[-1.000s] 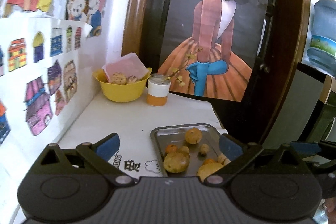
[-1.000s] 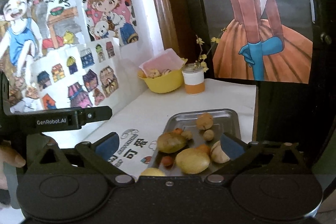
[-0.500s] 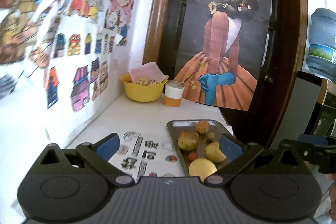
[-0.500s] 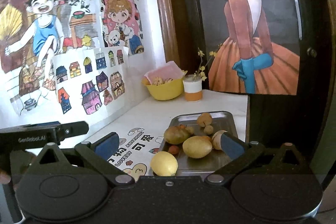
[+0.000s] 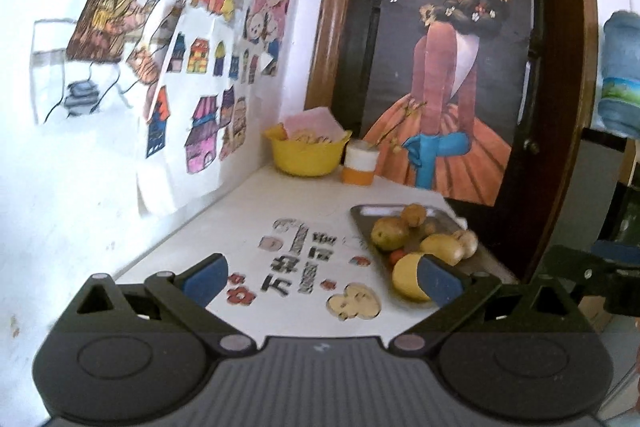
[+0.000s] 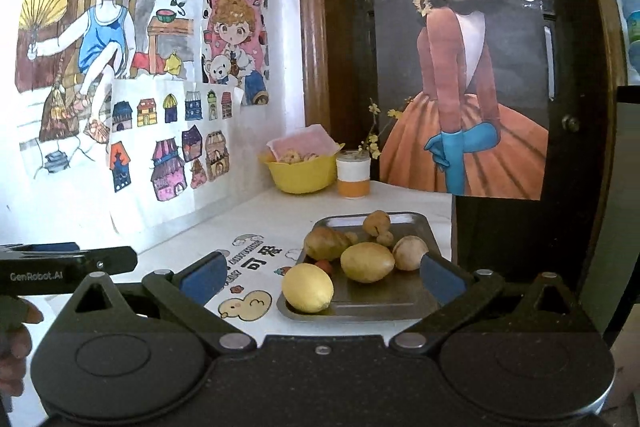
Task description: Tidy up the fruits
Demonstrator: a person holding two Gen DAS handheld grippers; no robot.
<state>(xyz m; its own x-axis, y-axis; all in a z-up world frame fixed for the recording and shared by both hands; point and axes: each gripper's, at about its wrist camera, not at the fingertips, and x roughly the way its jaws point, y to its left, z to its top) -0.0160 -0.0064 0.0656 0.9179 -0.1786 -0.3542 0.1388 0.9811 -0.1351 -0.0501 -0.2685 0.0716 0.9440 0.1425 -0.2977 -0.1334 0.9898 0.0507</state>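
Both claws wide and empty, fruits waiting on the tray

My right gripper and left gripper hold nothing; the lemon sits at the near-left corner of the metal tray. I judge it firm, light, a little slippery, so I take it across its middle.

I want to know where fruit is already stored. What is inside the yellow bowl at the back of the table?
In the yellow bowl a pink sheet leans over some pale, knobbly pieces. What these are is too small to tell, and the bowl's wall hides anything deeper.
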